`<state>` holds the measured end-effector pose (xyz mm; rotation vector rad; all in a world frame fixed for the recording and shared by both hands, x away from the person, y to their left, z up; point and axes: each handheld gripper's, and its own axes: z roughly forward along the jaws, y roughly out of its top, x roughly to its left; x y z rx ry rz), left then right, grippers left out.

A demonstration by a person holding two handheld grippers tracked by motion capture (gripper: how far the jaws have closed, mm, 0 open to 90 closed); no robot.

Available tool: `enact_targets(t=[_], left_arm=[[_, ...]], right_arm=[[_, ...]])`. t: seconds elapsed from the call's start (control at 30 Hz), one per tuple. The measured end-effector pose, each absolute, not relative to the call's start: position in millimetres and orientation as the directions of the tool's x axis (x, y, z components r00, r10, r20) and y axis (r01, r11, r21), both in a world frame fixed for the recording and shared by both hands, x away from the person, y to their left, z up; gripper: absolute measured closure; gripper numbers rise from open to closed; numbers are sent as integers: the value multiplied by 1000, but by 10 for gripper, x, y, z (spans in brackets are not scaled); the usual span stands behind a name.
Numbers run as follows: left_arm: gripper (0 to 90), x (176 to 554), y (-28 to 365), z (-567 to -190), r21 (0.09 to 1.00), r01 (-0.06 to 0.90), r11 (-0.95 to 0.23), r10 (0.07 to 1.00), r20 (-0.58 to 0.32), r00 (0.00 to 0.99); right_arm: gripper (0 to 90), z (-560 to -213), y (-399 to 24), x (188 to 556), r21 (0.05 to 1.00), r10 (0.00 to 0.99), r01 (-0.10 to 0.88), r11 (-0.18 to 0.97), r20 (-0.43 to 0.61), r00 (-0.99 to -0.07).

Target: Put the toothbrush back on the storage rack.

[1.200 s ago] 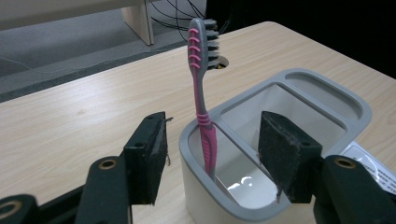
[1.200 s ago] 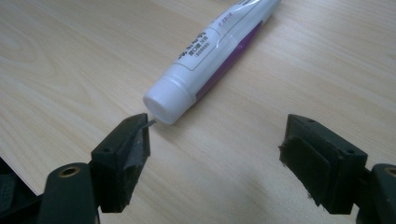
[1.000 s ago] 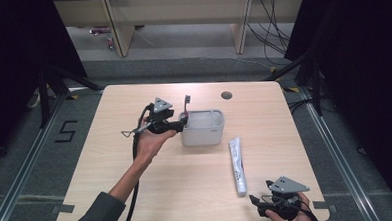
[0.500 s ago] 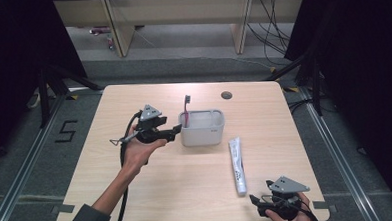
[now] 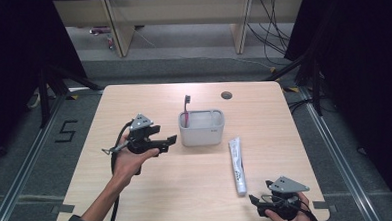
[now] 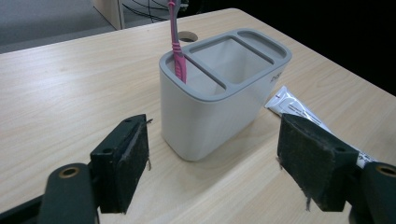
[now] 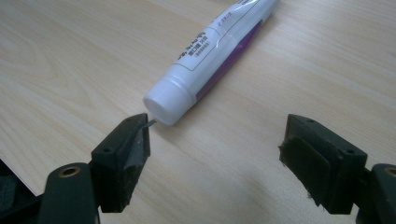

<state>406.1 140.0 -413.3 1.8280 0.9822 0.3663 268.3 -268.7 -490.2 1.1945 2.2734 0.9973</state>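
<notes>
**Both grippers empty, toothbrush in holder**

The left gripper (image 5: 169, 140) had just been opening; its jaws stood wide and empty, just beside the grey holder (image 5: 202, 132) mid-table, pink toothbrush (image 5: 186, 111) upright inside. The right gripper (image 5: 255, 202), wide and empty, waited near the toothpaste tube (image 5: 238, 165) by the table's near right corner.

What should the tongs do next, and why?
Probably the right tongs should ease forward around the toothpaste tube and close. The toothbrush stands in the holder, the left tongs are open and empty beside it, and the tube lies flat with its cap just ahead of the open right tongs.
</notes>
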Motion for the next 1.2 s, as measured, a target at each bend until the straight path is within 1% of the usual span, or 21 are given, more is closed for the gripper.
enact_targets(t=[0.07, 0.2, 0.23, 0.4, 0.43, 0.47, 0.6, 0.67, 0.83, 0.9, 0.97, 1.0, 1.07, 1.2], left_arm=[[241, 4028, 1428, -4142, 873, 456, -173, 756, -179, 629], [240, 3953, 1461, -4167, 871, 454, -190, 748, -171, 641], [239, 3934, 1464, -4179, 869, 453, -196, 746, -168, 645], [237, 3863, 1491, -4231, 869, 452, -201, 739, -168, 652], [237, 3854, 1500, -4240, 871, 447, -205, 736, -164, 657], [237, 3843, 1501, -4251, 872, 448, -199, 734, -171, 658], [235, 3797, 1514, -4278, 871, 448, -203, 723, -175, 668], [234, 3767, 1520, -4291, 870, 449, -204, 722, -176, 669], [234, 3705, 1554, -4355, 868, 453, -205, 710, -186, 679], [234, 3684, 1565, -4372, 868, 451, -205, 713, -183, 677], [234, 3662, 1579, -4393, 869, 447, -213, 715, -173, 677], [234, 3662, 1587, -4414, 871, 439, -219, 710, -167, 685], [234, 3653, 1610, -4463, 869, 436, -235, 716, -148, 682], [234, 3639, 1641, -4550, 859, 449, -245, 718, -151, 680]], right_arm=[[240, -4906, -2682, 2684, 737, 828, 560, 378, 3, -561], [240, -4904, -2681, 2684, 737, 831, 562, 374, 3, -557], [240, -4902, -2666, 2669, 733, 838, 578, 358, 20, -545], [240, -4907, -2681, 2686, 736, 831, 564, 374, 4, -556], [240, -4910, -2670, 2678, 733, 837, 577, 360, 20, -547], [240, -4905, -2687, 2689, 737, 830, 558, 381, -7, -558], [240, -4906, -2685, 2688, 736, 830, 558, 383, -8, -558], [240, -4908, -2667, 2675, 731, 835, 576, 366, 16, -551], [240, -4914, -2655, 2674, 730, 836, 584, 355, 31, -547], [240, -4910, -2664, 2677, 731, 835, 575, 367, 13, -549], [240, -4910, -2664, 2678, 732, 834, 573, 370, 11, -552], [240, -4910, -2655, 2670, 729, 836, 584, 357, 29, -549], [240, -4911, -2661, 2675, 733, 835, 575, 364, 18, -550], [240, -4909, -2663, 2677, 731, 835, 573, 370, 10, -551]])
